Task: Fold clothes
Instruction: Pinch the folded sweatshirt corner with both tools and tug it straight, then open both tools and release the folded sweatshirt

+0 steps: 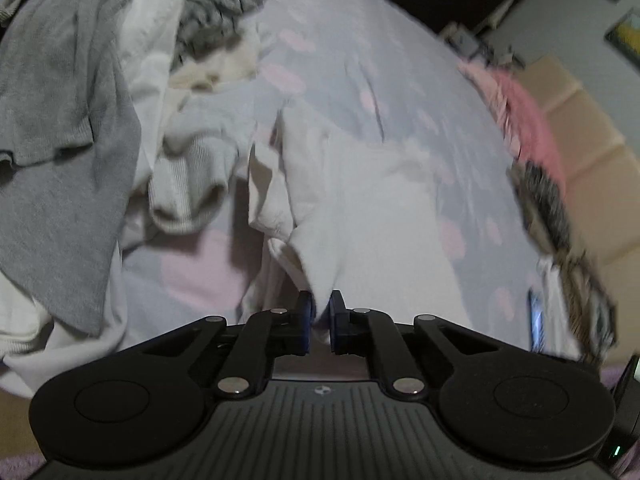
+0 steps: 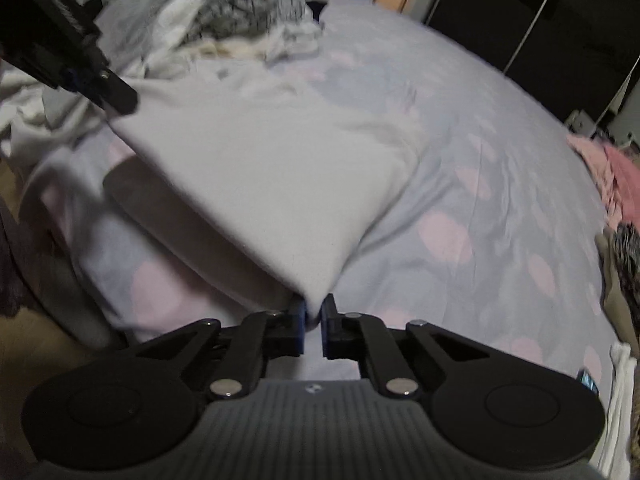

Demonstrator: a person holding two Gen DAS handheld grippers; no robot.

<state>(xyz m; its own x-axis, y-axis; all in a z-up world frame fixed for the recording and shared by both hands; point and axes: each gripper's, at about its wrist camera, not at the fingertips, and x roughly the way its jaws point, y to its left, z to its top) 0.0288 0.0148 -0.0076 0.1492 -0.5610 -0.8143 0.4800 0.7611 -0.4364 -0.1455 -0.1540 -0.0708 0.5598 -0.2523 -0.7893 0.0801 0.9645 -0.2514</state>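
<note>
A white garment [image 2: 272, 168] is pinched at one corner by the left tool [image 1: 320, 312] and at another by the right tool [image 2: 314, 320], both clamped. The edge between them should be kept taut and level above the bed [image 2: 500, 168] before it is folded over.

We see our left gripper [image 1: 320, 312] and right gripper [image 2: 314, 318] built alike: matte black linkage arms joined by round silver pivot screws, short fingers faced with blue pads [image 2: 300, 320]. Behind the screws, each ribbed dark grey body carries a small emblem, flanked by two black discs.
</note>
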